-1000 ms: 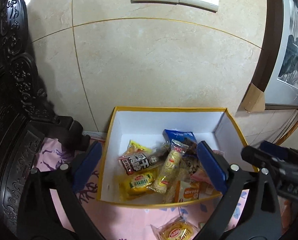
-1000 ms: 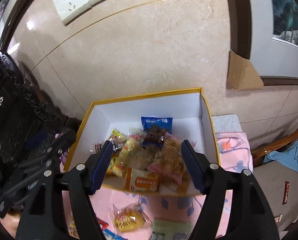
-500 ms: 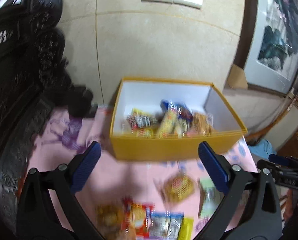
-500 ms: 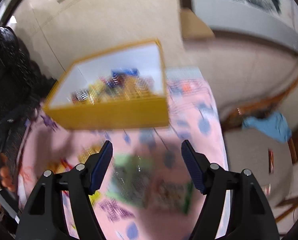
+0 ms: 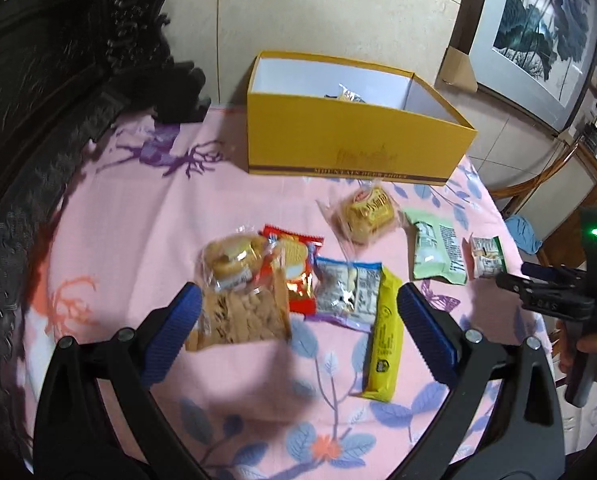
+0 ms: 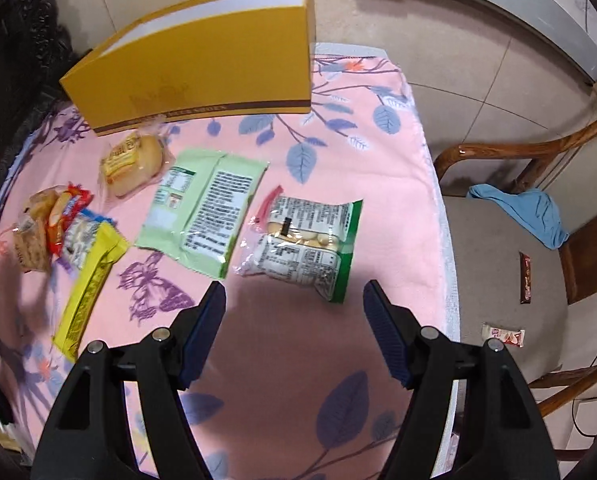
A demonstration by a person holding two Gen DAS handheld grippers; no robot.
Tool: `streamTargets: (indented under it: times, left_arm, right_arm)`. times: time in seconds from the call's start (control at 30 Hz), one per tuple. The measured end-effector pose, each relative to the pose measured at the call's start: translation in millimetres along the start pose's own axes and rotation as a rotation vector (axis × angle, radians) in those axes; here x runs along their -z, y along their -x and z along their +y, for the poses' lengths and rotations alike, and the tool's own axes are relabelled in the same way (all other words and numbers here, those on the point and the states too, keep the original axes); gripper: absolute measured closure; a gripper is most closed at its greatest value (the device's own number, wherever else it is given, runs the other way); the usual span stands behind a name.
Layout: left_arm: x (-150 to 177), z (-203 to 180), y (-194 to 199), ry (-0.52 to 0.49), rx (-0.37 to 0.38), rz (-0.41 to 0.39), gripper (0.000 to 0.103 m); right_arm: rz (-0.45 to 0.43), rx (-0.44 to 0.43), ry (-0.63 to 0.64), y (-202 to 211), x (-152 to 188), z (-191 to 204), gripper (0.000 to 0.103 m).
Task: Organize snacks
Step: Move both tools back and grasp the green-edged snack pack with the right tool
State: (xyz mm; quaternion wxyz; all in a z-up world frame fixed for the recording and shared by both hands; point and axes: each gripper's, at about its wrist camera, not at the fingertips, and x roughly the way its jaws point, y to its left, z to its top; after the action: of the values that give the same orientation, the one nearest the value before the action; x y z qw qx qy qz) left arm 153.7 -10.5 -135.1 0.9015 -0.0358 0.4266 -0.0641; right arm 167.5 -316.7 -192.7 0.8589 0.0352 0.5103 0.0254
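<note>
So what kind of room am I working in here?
Most likely a home living or dining room: a table under a pink floral cloth against a tiled wall, a framed ink painting, a wooden armchair and dark carved furniture alongside.

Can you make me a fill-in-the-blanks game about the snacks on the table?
1. The big box is ____ on the outside.
2. The long yellow snack bar lies ____ the box, on the cloth.
3. The cloth under the snacks is mostly ____.
4. Both grippers' fingers are spread ____.

Missing words: yellow; outside; pink; open
</note>
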Motion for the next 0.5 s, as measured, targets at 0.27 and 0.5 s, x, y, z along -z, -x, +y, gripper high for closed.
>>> streamTargets:
  times: [0.27, 0.5]
  left_arm:
    - [1.2, -10.3, -3.0, 0.025, 0.019, 0.008, 0.003]
    - [14.0, -23.5, -5.5, -0.044, 0.055, 0.042, 0.003]
  right_arm:
    - [0.034, 0.022, -0.196, -45.7, -24.0, -12.6, 0.029]
    - [0.022, 0.058, -0.056, -45.6, -21.8, 7.3, 0.048]
